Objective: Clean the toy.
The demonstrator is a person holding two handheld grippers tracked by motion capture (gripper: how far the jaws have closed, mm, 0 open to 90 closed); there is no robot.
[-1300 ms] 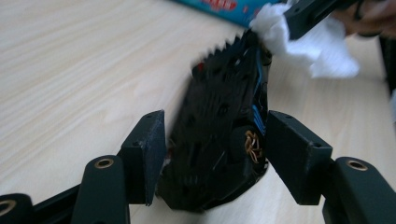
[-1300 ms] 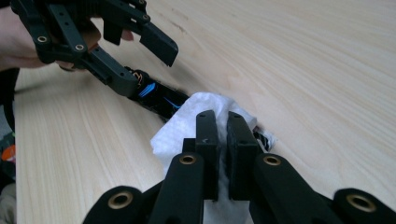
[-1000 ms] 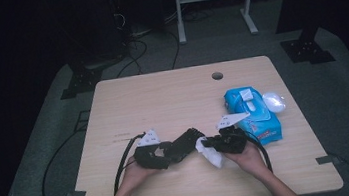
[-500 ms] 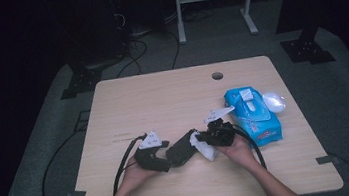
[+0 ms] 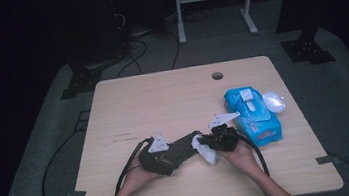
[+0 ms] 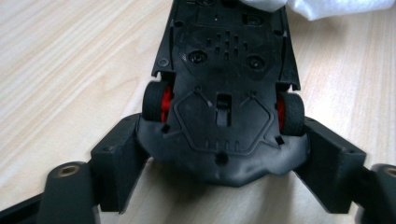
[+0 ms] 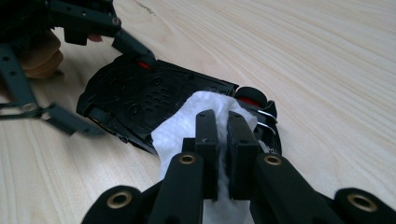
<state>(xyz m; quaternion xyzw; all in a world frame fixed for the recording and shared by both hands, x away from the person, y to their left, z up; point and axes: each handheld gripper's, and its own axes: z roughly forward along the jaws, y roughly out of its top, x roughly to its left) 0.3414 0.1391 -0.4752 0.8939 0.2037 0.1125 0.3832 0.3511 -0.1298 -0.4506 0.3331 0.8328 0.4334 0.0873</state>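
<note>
**Toy car wiped underside-up**

Left gripper (image 6: 219,186) jaws, just opened wider, flank the upturned toy car (image 6: 224,93), seemingly touching its sides. Right gripper (image 7: 223,140) pinches a white wipe (image 7: 187,121) tight, against the car's far end. Blue wipes pack (image 5: 253,116) beyond.

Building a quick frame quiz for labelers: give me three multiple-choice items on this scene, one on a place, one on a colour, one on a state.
1. Where does the blue wipes pack lie on the table?
A. near the right edge
B. near the left edge
C. by the front left corner

2. What colour are the wheel hubs of the toy car?
A. yellow
B. red
C. white

3. How does the toy car lie?
A. on its wheels
B. underside up
C. standing on its nose

Answers:
1 A, the high view shows it right of the hands.
2 B, red shows inside both wheels in the left gripper view.
3 B, its black underside faces the camera, with the white wipe in the right hand-held gripper on it.
</note>
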